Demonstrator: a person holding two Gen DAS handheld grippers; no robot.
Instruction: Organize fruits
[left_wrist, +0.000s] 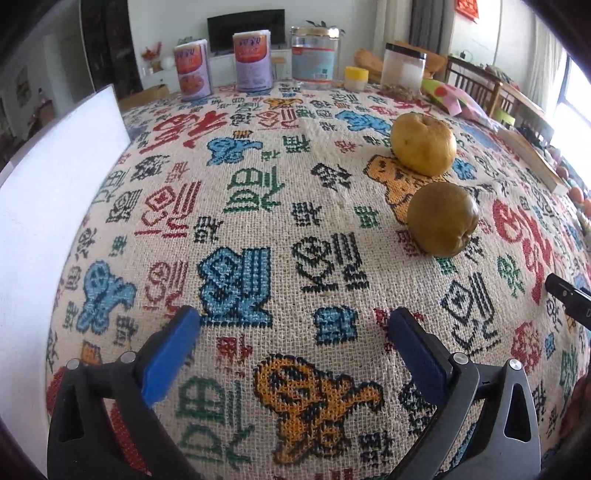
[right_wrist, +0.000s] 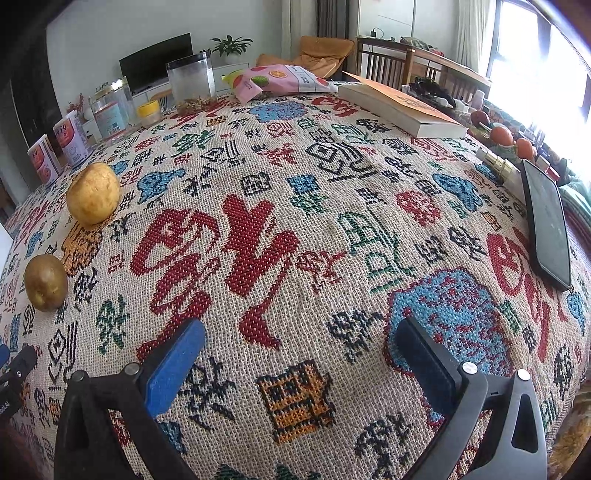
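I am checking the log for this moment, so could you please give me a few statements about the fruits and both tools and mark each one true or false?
1. Both fruits rest on the patterned tablecloth, held by neither tool. True.
2. The left tool is shut on the darker fruit. False: it is open and empty, with the fruit ahead and to its right.
3. The yellower fruit lies farther from the left tool than the darker one. True.
4. The right tool grips the phone. False: it is open; the phone lies flat on the cloth.
5. The two fruits touch. False: cloth shows between them.
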